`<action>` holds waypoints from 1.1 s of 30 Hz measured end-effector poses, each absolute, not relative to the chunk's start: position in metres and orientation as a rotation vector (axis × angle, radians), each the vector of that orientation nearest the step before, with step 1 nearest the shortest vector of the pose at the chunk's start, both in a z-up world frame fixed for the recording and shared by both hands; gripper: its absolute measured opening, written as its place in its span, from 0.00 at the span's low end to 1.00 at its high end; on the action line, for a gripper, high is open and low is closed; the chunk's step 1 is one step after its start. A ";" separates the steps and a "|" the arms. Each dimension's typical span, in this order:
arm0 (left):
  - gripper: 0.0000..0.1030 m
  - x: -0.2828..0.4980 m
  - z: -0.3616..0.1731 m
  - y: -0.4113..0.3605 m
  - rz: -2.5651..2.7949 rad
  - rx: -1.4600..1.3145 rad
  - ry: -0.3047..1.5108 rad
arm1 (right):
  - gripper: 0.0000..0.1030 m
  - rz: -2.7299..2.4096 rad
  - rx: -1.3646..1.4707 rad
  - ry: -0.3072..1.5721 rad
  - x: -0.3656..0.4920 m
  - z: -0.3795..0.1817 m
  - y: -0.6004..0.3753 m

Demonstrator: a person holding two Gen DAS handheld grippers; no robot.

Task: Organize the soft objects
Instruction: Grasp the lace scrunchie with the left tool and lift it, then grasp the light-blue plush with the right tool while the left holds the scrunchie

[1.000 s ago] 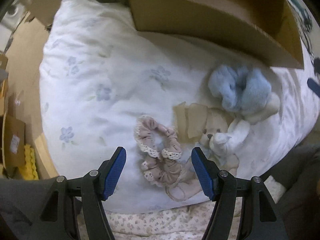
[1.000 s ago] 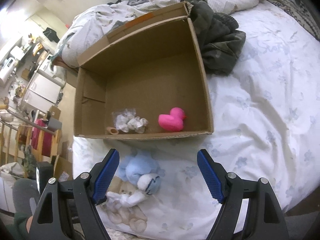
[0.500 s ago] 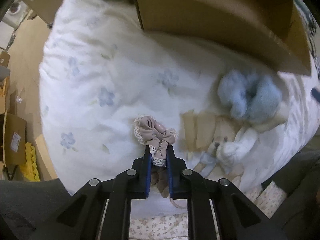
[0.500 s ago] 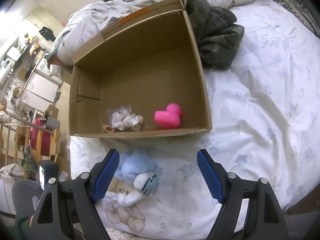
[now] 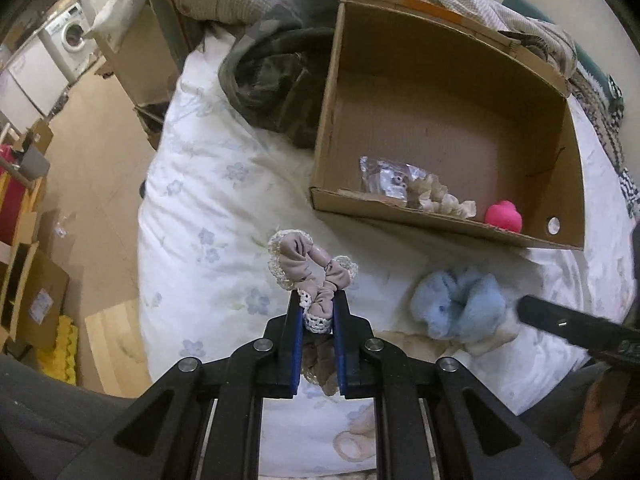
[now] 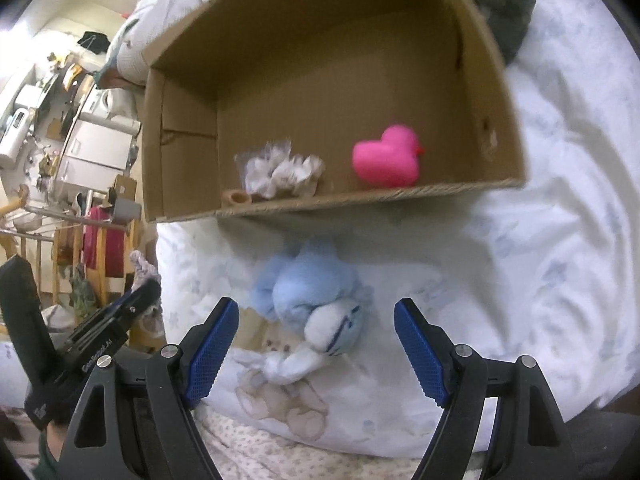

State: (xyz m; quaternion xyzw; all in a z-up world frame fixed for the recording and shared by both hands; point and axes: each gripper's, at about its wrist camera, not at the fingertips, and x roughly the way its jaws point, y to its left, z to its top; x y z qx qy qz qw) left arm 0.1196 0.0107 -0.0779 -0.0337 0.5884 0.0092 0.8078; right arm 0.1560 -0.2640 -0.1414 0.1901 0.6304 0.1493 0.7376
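My left gripper [image 5: 318, 304] is shut on a pink lace-edged scrunchie [image 5: 306, 260] and holds it lifted above the bed, short of the cardboard box [image 5: 440, 228]. The box [image 6: 360, 200] holds a pink rubber duck [image 6: 386, 158], a crinkled clear packet [image 6: 276, 170] and a beige scrunchie [image 5: 444, 200]. My right gripper [image 6: 316, 340] is open, its fingers either side of a fluffy blue scrunchie [image 6: 308, 284] lying on the bed just before the box; a white and blue soft toy [image 6: 332, 332] lies against it. The blue scrunchie also shows in the left wrist view [image 5: 460, 304].
A dark green garment [image 5: 276, 80] lies on the white flowered bedcover [image 5: 208, 216] left of the box. The bed edge drops to the floor [image 5: 92, 152] on the left, with cartons and a washing machine [image 5: 70, 36] beyond.
My left gripper closed on the pink scrunchie and lifted it off the bed toward the box. My right gripper moved down and closer over the blue scrunchie, still open.
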 end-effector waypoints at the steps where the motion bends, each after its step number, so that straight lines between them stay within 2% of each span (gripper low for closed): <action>1: 0.12 0.121 -0.078 0.009 0.014 -0.076 1.265 | 0.82 0.325 0.428 1.400 0.157 -0.146 -0.261; 10: 0.12 0.127 -0.084 0.003 -0.020 -0.108 1.279 | 0.82 0.303 0.385 1.509 0.164 -0.177 -0.244; 14: 0.12 0.129 -0.087 -0.001 -0.031 -0.116 1.289 | 0.71 0.294 0.376 1.526 0.166 -0.183 -0.246; 15: 0.12 0.129 -0.087 -0.001 -0.032 -0.118 1.290 | 0.66 0.291 0.370 1.527 0.166 -0.183 -0.245; 16: 0.12 0.129 -0.087 -0.002 -0.034 -0.119 1.291 | 0.52 0.295 0.362 1.528 0.166 -0.184 -0.244; 17: 0.12 0.130 -0.087 -0.003 -0.037 -0.118 1.292 | 0.45 0.311 0.359 1.529 0.166 -0.185 -0.243; 19: 0.12 0.130 -0.087 -0.006 -0.040 -0.116 1.292 | 0.37 0.333 0.317 1.513 0.165 -0.180 -0.236; 22: 0.12 0.128 -0.087 -0.008 -0.041 -0.101 1.289 | 0.32 0.366 0.287 1.493 0.162 -0.174 -0.230; 33: 0.12 0.126 -0.090 -0.001 0.010 -0.084 1.277 | 0.31 0.413 0.309 1.335 0.154 -0.132 -0.240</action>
